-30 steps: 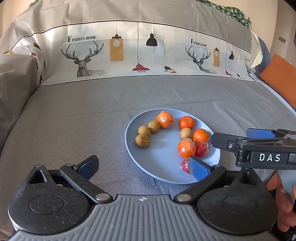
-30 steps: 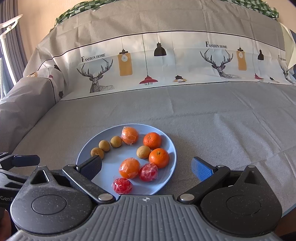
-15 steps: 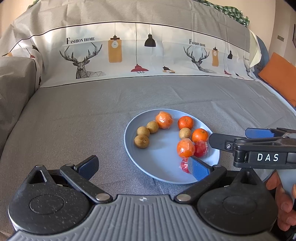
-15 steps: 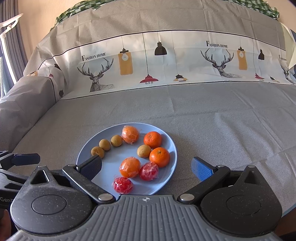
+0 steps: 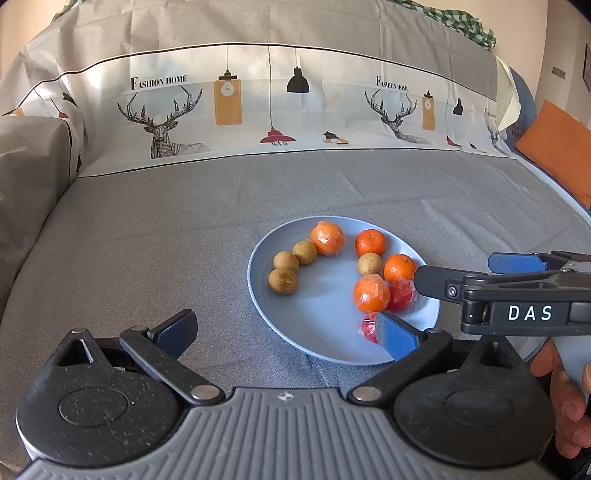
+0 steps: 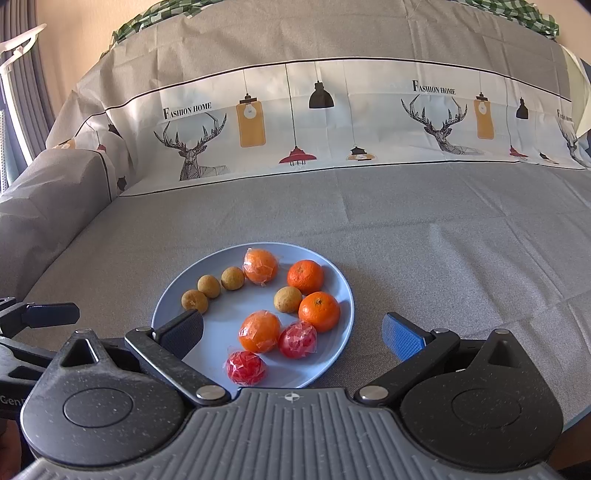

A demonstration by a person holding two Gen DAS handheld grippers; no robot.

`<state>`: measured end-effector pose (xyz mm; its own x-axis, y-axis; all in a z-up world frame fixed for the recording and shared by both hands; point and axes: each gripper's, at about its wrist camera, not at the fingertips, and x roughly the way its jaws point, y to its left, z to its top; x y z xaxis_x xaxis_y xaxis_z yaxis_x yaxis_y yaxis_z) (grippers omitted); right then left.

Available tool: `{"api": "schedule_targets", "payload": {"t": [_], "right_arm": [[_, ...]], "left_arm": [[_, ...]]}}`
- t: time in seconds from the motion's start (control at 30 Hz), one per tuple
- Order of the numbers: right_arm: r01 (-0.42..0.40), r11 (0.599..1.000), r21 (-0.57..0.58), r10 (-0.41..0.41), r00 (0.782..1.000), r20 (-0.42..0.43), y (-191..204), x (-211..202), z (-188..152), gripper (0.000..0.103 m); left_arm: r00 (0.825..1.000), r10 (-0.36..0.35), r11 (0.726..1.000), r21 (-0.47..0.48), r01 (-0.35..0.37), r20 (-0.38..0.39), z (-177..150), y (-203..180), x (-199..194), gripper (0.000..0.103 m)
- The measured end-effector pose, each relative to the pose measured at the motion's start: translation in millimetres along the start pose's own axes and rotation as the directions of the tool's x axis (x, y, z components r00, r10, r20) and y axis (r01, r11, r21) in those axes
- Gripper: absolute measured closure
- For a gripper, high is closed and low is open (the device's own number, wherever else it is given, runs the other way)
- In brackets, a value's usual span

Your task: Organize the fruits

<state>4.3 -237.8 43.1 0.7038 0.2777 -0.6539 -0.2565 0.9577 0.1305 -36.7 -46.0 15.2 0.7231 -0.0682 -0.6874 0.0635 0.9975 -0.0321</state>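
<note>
Ten fruits on the plate [image 6: 343,295] lie ahead of both grippers' spread, empty fingers [image 6: 400,338].

A sofa [image 6: 406,221] draped in a grey cover [image 5: 147,229] printed with deer and lamps. Beige wall [image 6: 81,26] behind. An orange cushion [image 5: 554,147] sits at right.

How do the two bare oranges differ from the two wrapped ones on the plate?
The bare oranges show matte, dimpled peel; the wrapped oranges sit in glossy, crinkled clear film. The bare ones lie adjacent on the right; the wrapped ones lie apart. All four rest on the blue plate.
</note>
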Motion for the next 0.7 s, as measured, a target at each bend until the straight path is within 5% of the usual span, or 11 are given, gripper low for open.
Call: {"api": "schedule_targets", "payload": {"t": [0.7], "right_arm": [[0.021,0.998,0.06,-0.018,0.999,-0.039,-6,25,14,0.001]], "left_arm": [[0.999,-0.032,0.998,-0.047,0.03,-0.036,9,14,26,0.001]]}}
